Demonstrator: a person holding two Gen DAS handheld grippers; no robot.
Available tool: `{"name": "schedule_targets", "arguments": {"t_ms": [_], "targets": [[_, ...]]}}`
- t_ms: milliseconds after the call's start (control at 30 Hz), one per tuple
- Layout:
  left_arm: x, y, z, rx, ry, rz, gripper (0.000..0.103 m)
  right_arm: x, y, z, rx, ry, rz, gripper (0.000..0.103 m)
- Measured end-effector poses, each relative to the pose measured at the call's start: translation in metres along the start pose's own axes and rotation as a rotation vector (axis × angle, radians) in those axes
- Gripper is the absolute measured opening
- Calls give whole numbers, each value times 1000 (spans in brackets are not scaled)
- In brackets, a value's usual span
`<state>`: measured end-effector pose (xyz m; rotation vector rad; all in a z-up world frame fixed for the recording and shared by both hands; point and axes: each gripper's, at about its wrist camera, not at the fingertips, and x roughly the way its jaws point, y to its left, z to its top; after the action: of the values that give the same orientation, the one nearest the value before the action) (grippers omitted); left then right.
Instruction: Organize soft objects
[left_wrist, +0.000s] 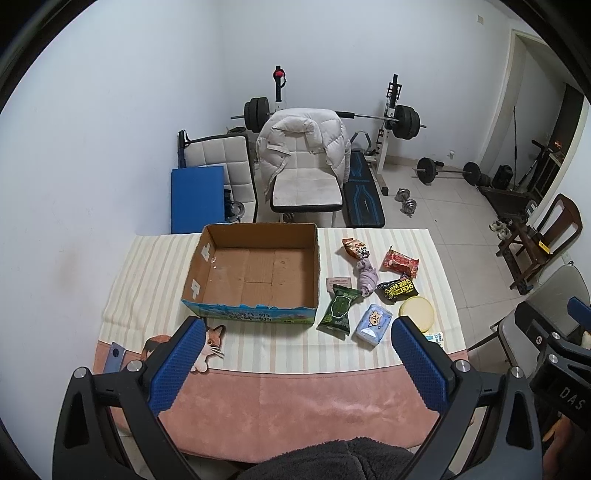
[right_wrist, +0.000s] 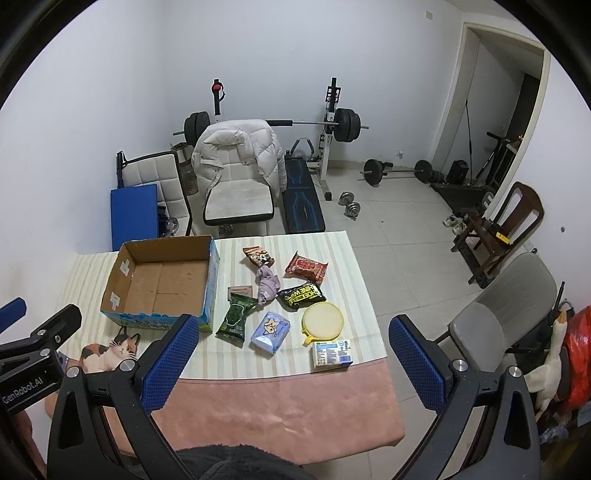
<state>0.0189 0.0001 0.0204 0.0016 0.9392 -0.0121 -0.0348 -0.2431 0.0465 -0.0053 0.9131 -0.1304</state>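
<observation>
Open brown cardboard box (left_wrist: 255, 273), blue printed sides, nothing inside, on striped-cloth bench (left_wrist: 258, 347). Crumpled lilac sock (right_wrist: 268, 284) right of box among dark green wipes pack (right_wrist: 236, 316), light blue tissue pack (right_wrist: 270, 333), round yellow lidded tub (right_wrist: 323, 320). Left tool (left_wrist: 295, 354) and right tool (right_wrist: 291, 354) wide open, holding nothing.

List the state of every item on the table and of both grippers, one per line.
cardboard box: open-topped, empty
green wipes pack: flat, sealed
light blue tissue pack: lying flat
purple cloth: crumpled
black shoe-wipes pack: lying flat
red packet: lying flat
yellow round container: lid on
left gripper: open, holding nothing
right gripper: open, holding nothing
</observation>
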Motion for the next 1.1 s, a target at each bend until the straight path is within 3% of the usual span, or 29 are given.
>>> {"name": "schedule_targets", "arguments": {"t_ms": [233,333,400,500,567,767,900,1100], "targets": [[71,-25,27,63,55,-16,103,68,-41,14,96,89,36,103],[116,-45,31,102,109,-18,103,124,-64,10,114,188,11,103],[160,-61,33,143,187,-20,103,175,-77,3,114,299,-6,103],[229,-90,28,219,306,-20,103,247,-101,-23,154,438,-11,103],[268,-109,24,263,364,-7,97,298,-116,-46,204,532,-15,103],[380,-147,6,380,556,42,94,417,-155,-126,520,755,6,103],[441,-155,-5,432,682,115,91,451,-160,-166,706,810,47,101],[493,-164,-18,528,781,195,87,475,-152,-187,802,860,72,94]]}}
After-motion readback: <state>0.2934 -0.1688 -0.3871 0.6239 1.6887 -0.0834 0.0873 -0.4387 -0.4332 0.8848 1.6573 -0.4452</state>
